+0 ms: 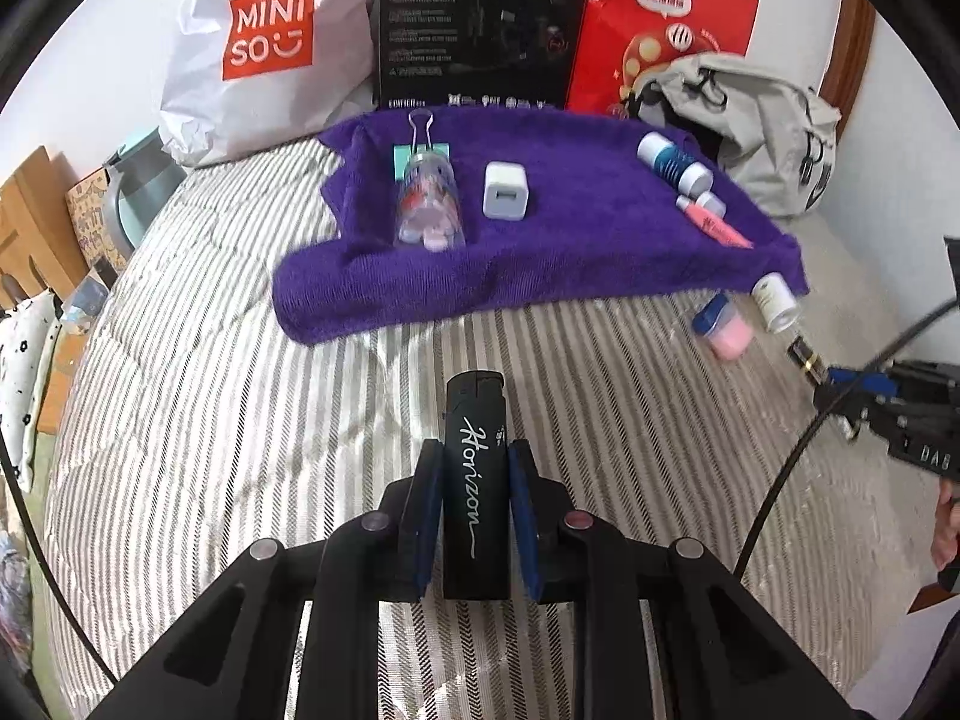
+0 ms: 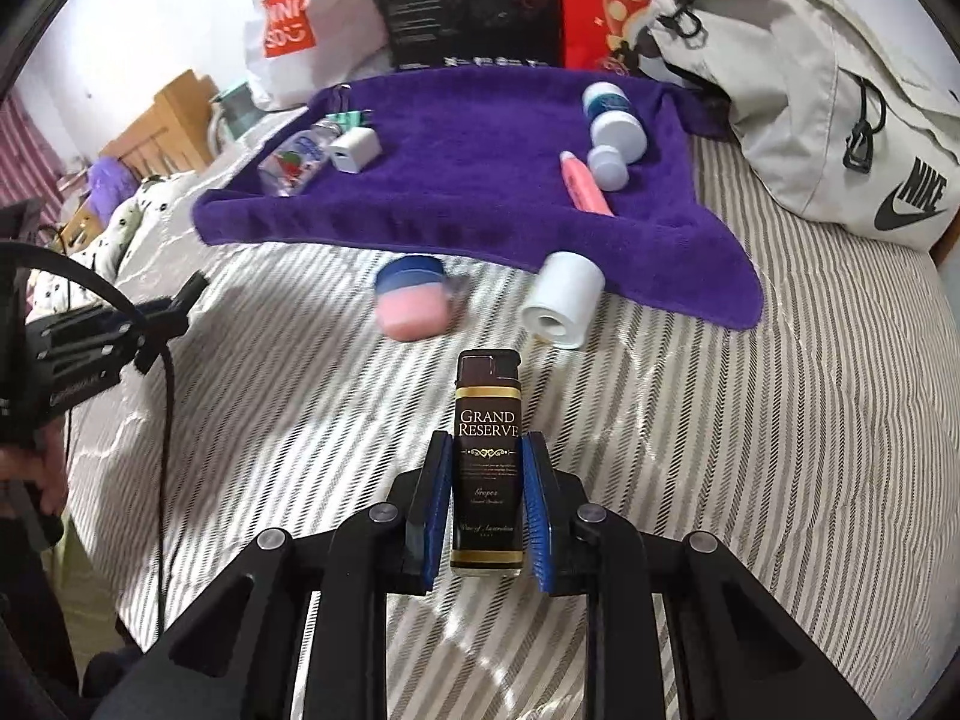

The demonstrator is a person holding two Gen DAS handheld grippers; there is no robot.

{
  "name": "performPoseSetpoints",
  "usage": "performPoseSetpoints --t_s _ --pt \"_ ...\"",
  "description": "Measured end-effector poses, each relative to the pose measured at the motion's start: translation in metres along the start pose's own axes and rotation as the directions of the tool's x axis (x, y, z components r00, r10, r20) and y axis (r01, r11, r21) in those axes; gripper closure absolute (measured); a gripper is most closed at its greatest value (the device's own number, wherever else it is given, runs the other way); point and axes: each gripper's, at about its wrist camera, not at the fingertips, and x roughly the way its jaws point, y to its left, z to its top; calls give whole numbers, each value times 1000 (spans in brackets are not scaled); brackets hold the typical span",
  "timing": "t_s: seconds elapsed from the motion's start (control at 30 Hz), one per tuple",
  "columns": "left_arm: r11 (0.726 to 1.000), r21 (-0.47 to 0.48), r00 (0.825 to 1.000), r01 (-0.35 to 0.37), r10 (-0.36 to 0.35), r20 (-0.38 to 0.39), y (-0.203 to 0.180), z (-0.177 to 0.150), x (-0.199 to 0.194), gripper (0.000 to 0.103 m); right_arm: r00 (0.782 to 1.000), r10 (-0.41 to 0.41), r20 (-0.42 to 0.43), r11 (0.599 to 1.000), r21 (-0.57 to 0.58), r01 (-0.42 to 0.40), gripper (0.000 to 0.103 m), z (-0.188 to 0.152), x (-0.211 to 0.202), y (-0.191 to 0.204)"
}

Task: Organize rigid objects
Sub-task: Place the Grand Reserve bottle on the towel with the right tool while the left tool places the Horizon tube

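Both pairs of jaws are clamped on lighters: the left gripper (image 1: 474, 468) pinches a black lighter (image 1: 476, 480) lettered "Horizon", the right gripper (image 2: 487, 468) a brown lighter (image 2: 487, 468) labelled "Grand Reserve", each held above the near part of a striped bedspread (image 1: 210, 420). Farther off lies a purple towel (image 1: 540, 252) carrying a white charger (image 1: 507, 191), a clear bottle (image 1: 429, 204) and a pink tube (image 1: 717, 227). Off its near right edge lie a pink jar (image 2: 414, 297) and a white bottle (image 2: 561, 300). Bags and a grey backpack (image 2: 810, 102) line the far wall, cut off at the top.
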Motion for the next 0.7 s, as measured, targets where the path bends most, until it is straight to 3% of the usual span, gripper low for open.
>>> performPoseSetpoints --t_s 0.4,0.7 --pt "1000 15 999 16 -16 29 -4 32 -6 82 998 54 35 998 11 -54 80 20 -9 -1" --pt "999 26 999 18 -20 48 -6 73 4 82 995 79 65 997 16 -81 80 59 -5 -12"
